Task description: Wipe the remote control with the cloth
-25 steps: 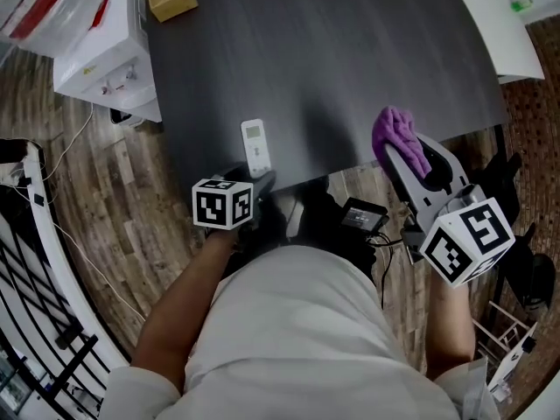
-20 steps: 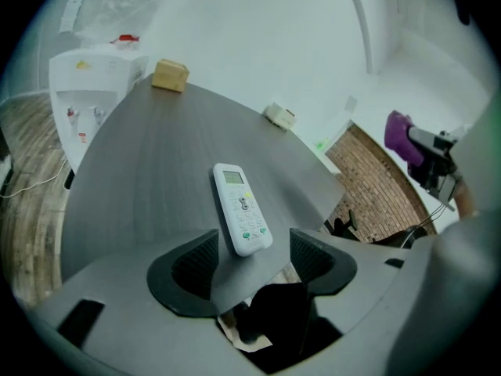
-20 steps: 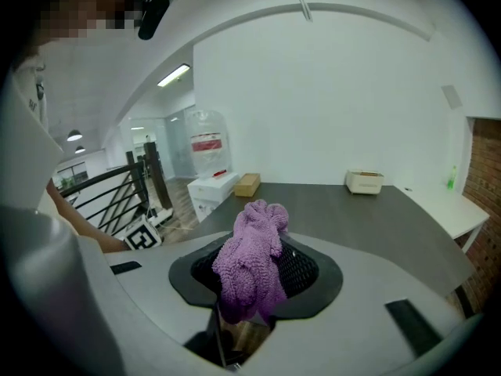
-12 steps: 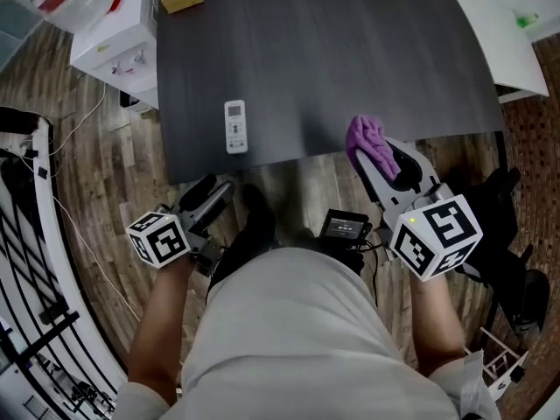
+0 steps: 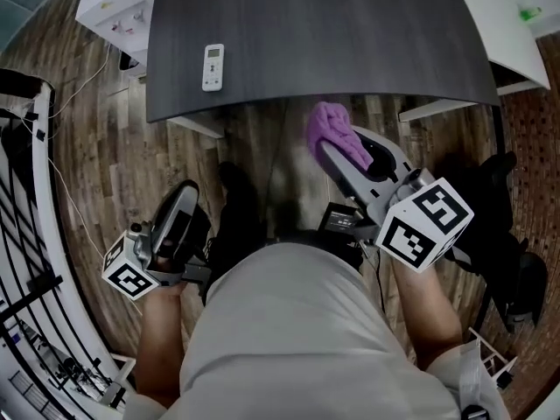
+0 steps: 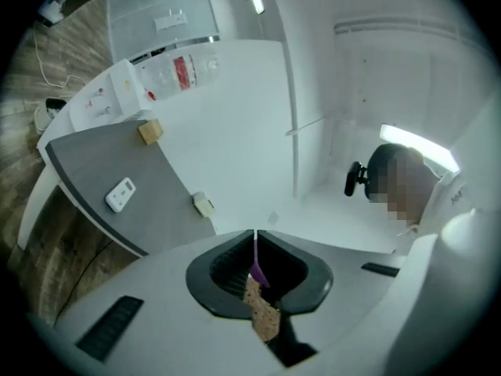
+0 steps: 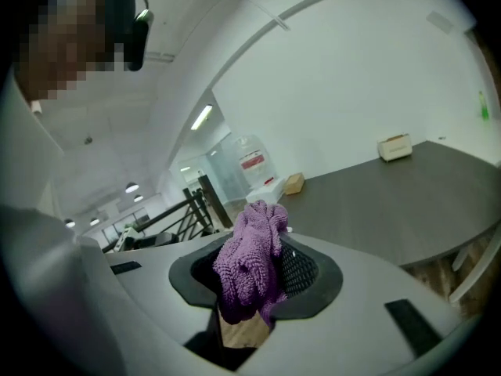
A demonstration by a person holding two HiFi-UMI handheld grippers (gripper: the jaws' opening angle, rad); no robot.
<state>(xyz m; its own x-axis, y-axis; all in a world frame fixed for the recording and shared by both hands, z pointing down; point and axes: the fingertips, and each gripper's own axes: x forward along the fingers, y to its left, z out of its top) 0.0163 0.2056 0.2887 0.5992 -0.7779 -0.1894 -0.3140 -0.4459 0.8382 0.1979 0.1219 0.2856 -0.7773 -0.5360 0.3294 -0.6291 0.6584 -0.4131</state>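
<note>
Remote control: the white remote control lies flat, face up, on the dark table, near the front left corner in the head view. Nothing touches it.
Cloth: the purple cloth is bunched between the jaws of your right gripper. It hangs over the wooden floor just off the table's front edge, well apart from the remote control.
Right gripper: its jaws are clamped on the cloth. In the right gripper view the folds fill the space between the pads and spill out above the tips.
Left gripper: your left gripper is low by your left side, over the floor and well apart from the table. Its jaws have just been closing and now meet tip to tip. They hold nothing. A thin purple sliver shows in the slit between them, and you cannot tell what it is.
Seen from the left gripper: the remote control is small and distant on the table top.
Done: the cloth is firmly in your grip, so it is ready for use.
Not shown: whether the remote control has been wiped. Its surface looks plain and too small to judge.
Left to do, as it looks: if it is unwiped, bring the cloth over the table to the remote control and rub across its face. You may need the left gripper to steady it.
</note>
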